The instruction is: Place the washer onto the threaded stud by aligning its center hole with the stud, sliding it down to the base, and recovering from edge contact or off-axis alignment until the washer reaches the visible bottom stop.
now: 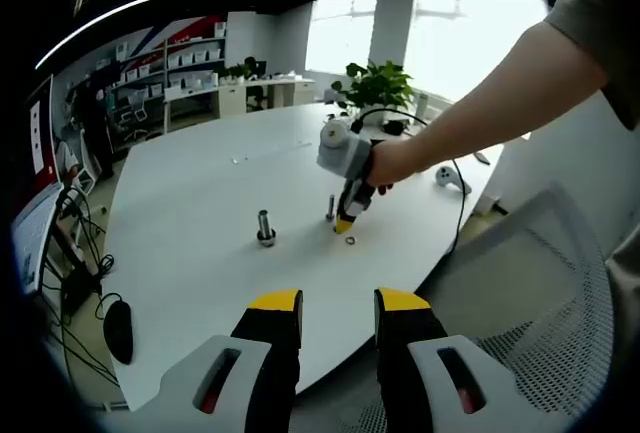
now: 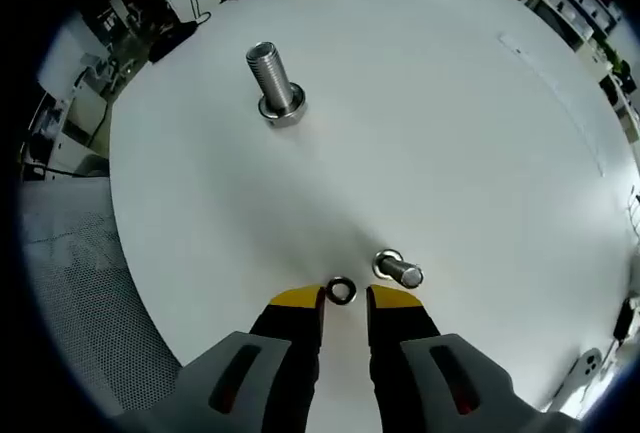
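The right gripper [image 2: 343,300] hangs low over the white bench [image 2: 450,133], its yellow-tipped fingers [image 2: 297,300] slightly apart with the washer [image 2: 341,290] lying flat on the bench between their tips, not pinched. Just beside it stands a small stud [image 2: 398,269]; a larger bolt [image 2: 273,83] stands well apart. The left gripper [image 1: 338,303] hovers off the bench edge, fingers [image 1: 274,303] spread, holding nothing.
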